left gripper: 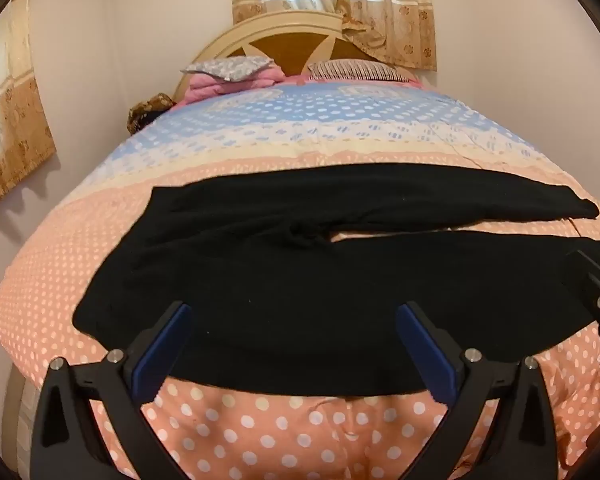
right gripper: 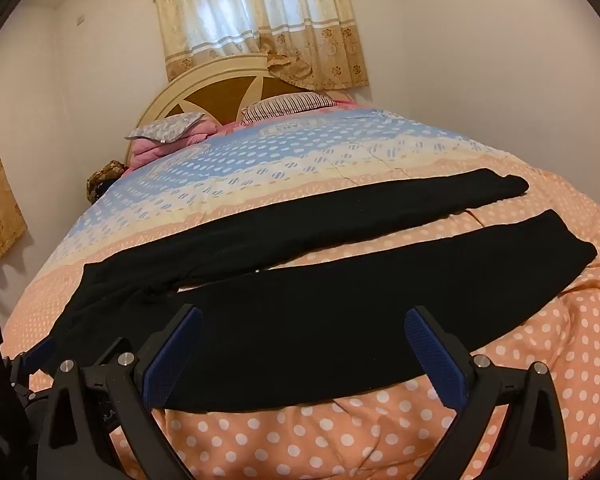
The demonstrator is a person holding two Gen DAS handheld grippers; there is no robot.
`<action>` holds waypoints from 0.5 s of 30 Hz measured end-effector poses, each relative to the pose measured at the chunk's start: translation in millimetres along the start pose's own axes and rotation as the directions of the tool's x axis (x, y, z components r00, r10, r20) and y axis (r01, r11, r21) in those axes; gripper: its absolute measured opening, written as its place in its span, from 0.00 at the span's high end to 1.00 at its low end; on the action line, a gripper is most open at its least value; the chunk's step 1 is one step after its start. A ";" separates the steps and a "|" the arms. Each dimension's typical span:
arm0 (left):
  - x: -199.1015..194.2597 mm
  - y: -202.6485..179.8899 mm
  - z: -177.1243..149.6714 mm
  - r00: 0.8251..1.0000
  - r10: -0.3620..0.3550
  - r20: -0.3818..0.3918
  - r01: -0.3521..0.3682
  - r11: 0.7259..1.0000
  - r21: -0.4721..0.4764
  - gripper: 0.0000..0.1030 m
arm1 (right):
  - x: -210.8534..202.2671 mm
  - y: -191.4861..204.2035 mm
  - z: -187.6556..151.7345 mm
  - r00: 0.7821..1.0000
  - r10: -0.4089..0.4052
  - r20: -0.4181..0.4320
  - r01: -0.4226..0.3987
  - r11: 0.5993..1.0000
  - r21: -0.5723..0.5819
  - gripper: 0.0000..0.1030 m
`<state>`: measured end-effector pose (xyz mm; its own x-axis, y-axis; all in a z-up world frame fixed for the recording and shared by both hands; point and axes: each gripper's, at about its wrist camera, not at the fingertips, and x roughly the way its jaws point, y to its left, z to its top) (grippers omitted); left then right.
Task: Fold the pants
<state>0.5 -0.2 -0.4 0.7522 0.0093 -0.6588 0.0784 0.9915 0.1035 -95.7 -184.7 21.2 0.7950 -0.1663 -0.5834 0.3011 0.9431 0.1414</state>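
Black pants (left gripper: pixel 268 272) lie flat across the bed, waist to the left and both legs stretched to the right with a narrow gap between them. They also show in the right wrist view (right gripper: pixel 300 320). My left gripper (left gripper: pixel 296 316) is open and empty, its fingers over the near edge of the pants' upper part. My right gripper (right gripper: pixel 304 320) is open and empty over the near leg. The right gripper also shows at the right edge of the left wrist view (left gripper: pixel 596 292), and the left gripper at the left edge of the right wrist view (right gripper: pixel 36 352).
The bed has a polka-dot quilt (left gripper: pixel 284 428), peach near me and blue farther off. Pillows and a pink blanket (left gripper: pixel 236 76) lie by the headboard (left gripper: pixel 292 40). A curtained window (left gripper: pixel 332 4) is behind it. Walls stand close on the left.
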 end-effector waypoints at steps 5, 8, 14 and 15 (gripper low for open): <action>-1.3 -15.9 -5.9 0.999 0.037 -0.001 -0.037 0.999 0.035 0.03 | 4.6 1.0 2.5 1.000 -0.018 0.015 0.018 0.999 -0.034 0.01; 10.9 -16.6 -10.8 1.000 0.016 -0.016 -0.016 1.000 0.002 0.03 | 0.8 1.3 -1.3 0.999 -0.001 0.038 0.002 1.000 -0.016 0.01; 12.3 5.4 -3.9 1.000 -0.004 -0.023 0.003 1.000 -0.030 0.03 | 1.6 -2.8 -0.2 1.000 0.004 0.021 -0.004 1.000 -0.012 0.01; 10.3 3.7 -3.6 1.000 -0.001 -0.023 0.000 1.000 -0.029 0.03 | 4.7 -3.4 -0.1 1.000 0.004 0.015 -0.004 1.000 -0.011 0.01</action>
<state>6.2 3.9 -9.5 0.7371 0.0114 -0.6757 0.0592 0.9949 0.0814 -93.0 -188.7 17.8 0.8040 -0.1665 -0.5708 0.2919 0.9469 0.1349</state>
